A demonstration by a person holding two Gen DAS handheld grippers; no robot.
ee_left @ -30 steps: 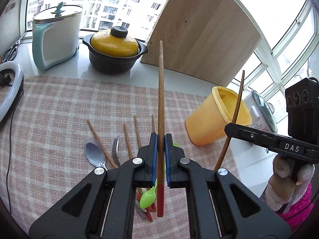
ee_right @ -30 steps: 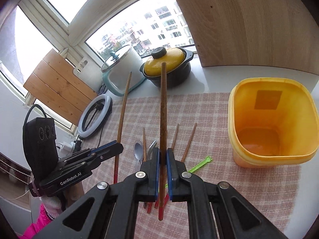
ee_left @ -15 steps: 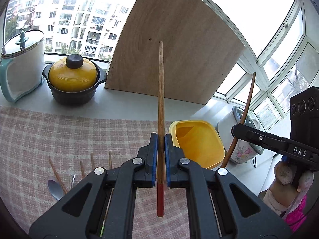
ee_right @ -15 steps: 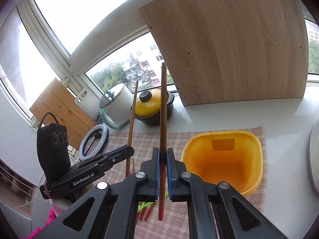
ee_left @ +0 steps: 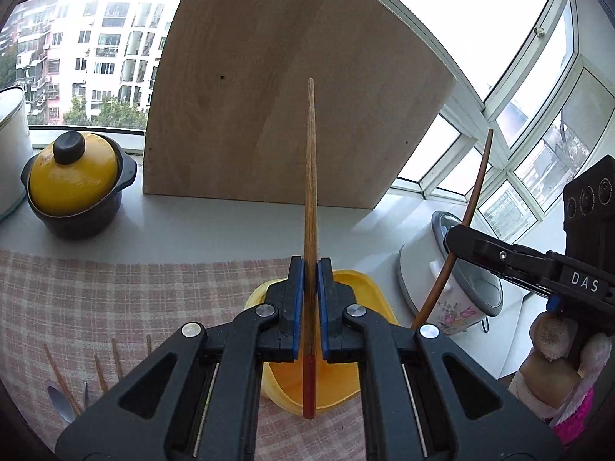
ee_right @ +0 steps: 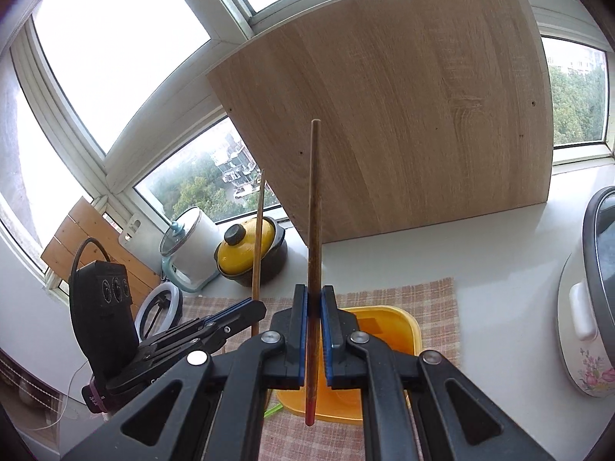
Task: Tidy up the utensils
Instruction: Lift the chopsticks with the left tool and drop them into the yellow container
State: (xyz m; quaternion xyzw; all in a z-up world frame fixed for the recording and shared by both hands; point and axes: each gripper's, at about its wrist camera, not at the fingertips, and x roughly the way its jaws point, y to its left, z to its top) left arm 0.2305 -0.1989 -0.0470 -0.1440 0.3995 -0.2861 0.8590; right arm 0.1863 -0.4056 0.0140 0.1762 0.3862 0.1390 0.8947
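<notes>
My left gripper [ee_left: 310, 265] is shut on a wooden chopstick [ee_left: 310, 192] with a red end, held upright above the yellow container [ee_left: 369, 299]. My right gripper [ee_right: 314, 296] is shut on a second red-ended chopstick [ee_right: 314, 211], also upright, above the same yellow container [ee_right: 388, 319]. Each gripper shows in the other's view: the right one [ee_left: 457, 238] at the right with its chopstick [ee_left: 476, 184], the left one [ee_right: 250, 307] at the left with its chopstick [ee_right: 257, 238]. Several chopsticks [ee_left: 111, 361] and a spoon [ee_left: 61, 403] lie on the checked cloth at lower left.
A yellow-lidded black pot [ee_left: 73, 180] and a white kettle [ee_right: 192, 246] stand at the back left. A large wooden board [ee_left: 288, 96] leans against the window. A flowered rice cooker [ee_right: 592, 307] stands right of the container. A ring light [ee_right: 157, 311] lies at the left.
Both grippers have risen and tilted up with their chopsticks and moved toward the yellow container, which now sits under the fingers. The utensil pile has slid to the lower left.
</notes>
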